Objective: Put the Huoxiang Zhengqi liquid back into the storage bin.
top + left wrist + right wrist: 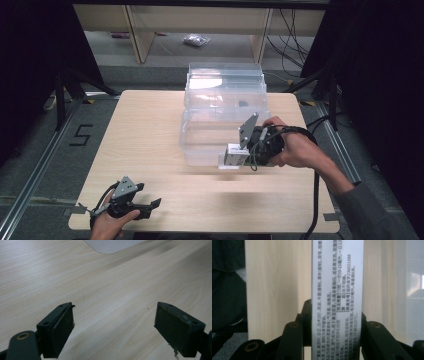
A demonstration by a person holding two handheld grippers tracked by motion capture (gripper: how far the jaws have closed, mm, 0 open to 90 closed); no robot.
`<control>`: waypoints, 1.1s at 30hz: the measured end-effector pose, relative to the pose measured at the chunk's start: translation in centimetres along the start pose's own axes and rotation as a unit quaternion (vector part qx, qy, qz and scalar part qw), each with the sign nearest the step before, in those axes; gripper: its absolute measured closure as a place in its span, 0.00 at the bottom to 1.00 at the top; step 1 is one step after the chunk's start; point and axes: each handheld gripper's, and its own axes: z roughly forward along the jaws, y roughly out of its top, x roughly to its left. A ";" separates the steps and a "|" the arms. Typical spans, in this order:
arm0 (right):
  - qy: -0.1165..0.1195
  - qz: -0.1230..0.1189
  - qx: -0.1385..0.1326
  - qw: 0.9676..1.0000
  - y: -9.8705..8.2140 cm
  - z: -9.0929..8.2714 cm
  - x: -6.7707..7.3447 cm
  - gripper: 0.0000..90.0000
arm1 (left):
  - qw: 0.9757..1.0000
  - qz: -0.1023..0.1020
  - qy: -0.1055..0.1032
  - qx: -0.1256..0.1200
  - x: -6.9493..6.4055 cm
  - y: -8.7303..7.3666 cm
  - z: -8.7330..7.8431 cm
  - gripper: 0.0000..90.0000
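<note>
Gripped between the right gripper's (337, 322) jaws: a small white box (337, 277), long face toward the lens, black Chinese print running lengthwise in lines. Seen from above, held in the right gripper (239, 156) over the table (150, 130), just in front of the near wall of a clear bin (225, 100) standing at the table's far middle. Box end pointing left, carton apparently level, clear of the wood below.

Judged to be a carry toward the bin, with the drop still ahead. To do it well: lift first until the carton's lower edge clears the bin's near rim, then travel far, not the other way round, since that clear wall is hard to read and easy to clip. Keep the jaws clamped across the narrow faces as now; thin card, so no harder squeeze, lest the sides buckle. Lower inside before opening, rather than dropping from height. Something small and dark already inside near the far right; better to aim left of it.

Meanwhile, left gripper (145, 206) resting at the near left corner, well apart from the work, jaws spread wide on nothing but bare wood, as in the left gripper (113, 322) view. Best left there, out of the way.
</note>
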 end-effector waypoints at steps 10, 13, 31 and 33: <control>0.004 0.005 0.000 1.000 0.0 0.8 -3.4 0.73 | 1.000 0.002 -0.002 0.002 0.0 0.0 0.0 0.17; 0.006 0.003 0.002 1.000 0.0 1.0 -4.4 0.73 | 1.000 -0.001 -0.002 0.001 0.0 0.0 0.0 0.17; 0.022 0.008 0.017 1.000 -1.6 5.1 -9.4 0.73 | 1.000 -0.002 0.000 0.003 0.1 0.0 -0.1 0.17; 0.029 0.013 0.020 0.999 -1.8 5.7 -9.7 0.73 | 1.000 0.000 0.001 0.002 0.2 0.0 -0.2 0.17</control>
